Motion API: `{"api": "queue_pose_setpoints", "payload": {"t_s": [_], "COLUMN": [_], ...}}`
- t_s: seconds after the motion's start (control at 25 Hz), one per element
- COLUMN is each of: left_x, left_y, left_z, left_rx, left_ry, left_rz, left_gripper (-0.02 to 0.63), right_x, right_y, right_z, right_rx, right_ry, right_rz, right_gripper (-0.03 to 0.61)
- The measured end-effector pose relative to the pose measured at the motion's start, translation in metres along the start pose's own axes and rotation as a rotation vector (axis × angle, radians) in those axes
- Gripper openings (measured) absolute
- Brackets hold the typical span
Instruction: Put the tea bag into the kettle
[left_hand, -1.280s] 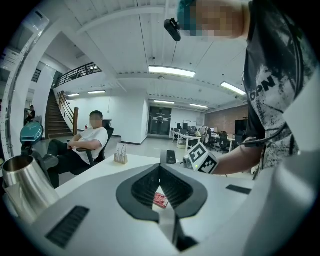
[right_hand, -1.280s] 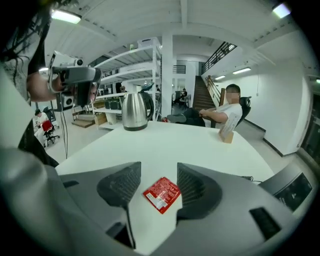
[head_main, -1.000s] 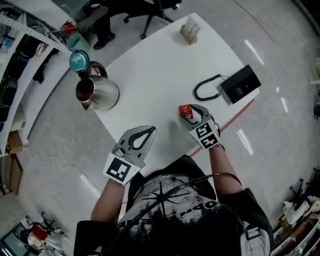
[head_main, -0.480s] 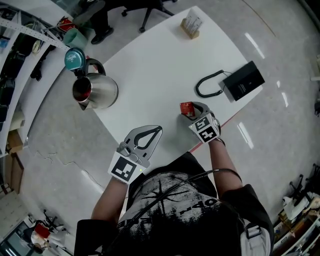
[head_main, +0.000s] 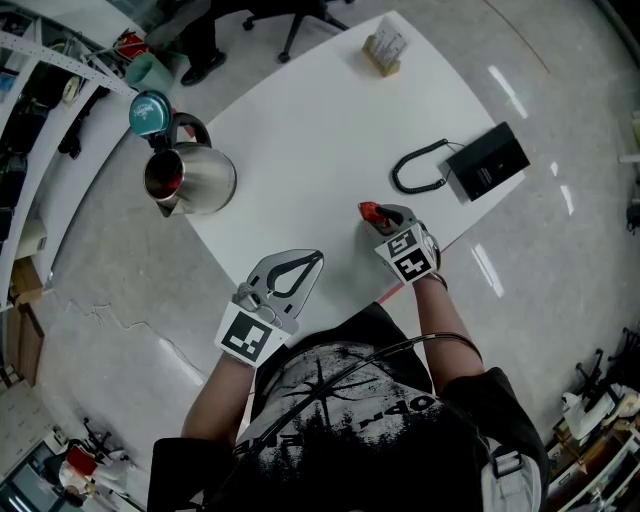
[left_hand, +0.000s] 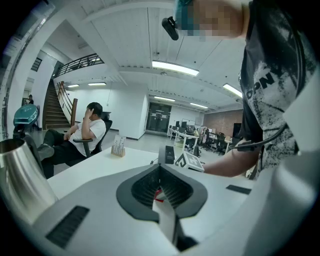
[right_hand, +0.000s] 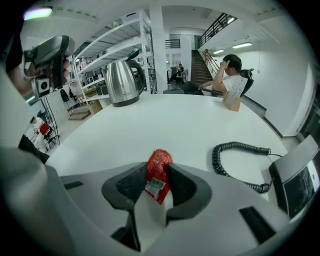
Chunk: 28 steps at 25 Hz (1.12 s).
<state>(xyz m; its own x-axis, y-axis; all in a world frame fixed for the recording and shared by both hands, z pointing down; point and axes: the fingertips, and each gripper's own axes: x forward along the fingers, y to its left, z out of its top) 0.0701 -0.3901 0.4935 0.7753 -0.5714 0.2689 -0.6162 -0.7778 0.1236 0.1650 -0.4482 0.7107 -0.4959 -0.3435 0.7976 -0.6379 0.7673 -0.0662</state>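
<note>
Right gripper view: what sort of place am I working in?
Most likely an open-plan office or lab: a desk phone with a coiled cord on the table, metal shelves along one side, and a person sitting by a staircase.

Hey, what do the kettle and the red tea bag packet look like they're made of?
The kettle looks like polished stainless steel: its shiny silver body mirrors the room. The tea bag is in a red wrapper, likely glossy foil or plastic film: it is crinkled and carries a small printed label.
</note>
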Motion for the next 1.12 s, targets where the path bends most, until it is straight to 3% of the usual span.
{"api": "queue_pose_setpoints", "payload": {"t_s": [0.08,0.24,0.72,0.96,1.12], "left_x": [-0.002,-0.008,-0.026,-0.039,-0.048], "left_y": [-0.001,0.000,-0.001,0.000,0.005], "left_z": [0.000,0.000,0.004,0.010,0.017], "left_rx": [0.001,-0.011,0.007,0.019,0.024], "left_ry": [-0.001,-0.006,-0.014,-0.022,-0.044], "left_rz": [0.003,0.019,0.067,0.107,0.149], "left_gripper": [0.010,0.011,0.011,0.011,0.011], "right_x": [0.001,0.001,0.002,-0.007,-0.021], "right_y": [0.005,0.008,0.008,0.017,0.030], "right_z": [0.002,0.005,0.004,0.029,0.064], "right_rx": [-0.007,-0.031,-0.068,-0.049,-0.126], "right_ry": [0.000,0.009,0.010,-0.101,-0.208], "right_rz": [-0.002,-0.015,-0.031,-0.007,0.012], "right_gripper": [0.095,0.057,0.040,0.038,0.038]}}
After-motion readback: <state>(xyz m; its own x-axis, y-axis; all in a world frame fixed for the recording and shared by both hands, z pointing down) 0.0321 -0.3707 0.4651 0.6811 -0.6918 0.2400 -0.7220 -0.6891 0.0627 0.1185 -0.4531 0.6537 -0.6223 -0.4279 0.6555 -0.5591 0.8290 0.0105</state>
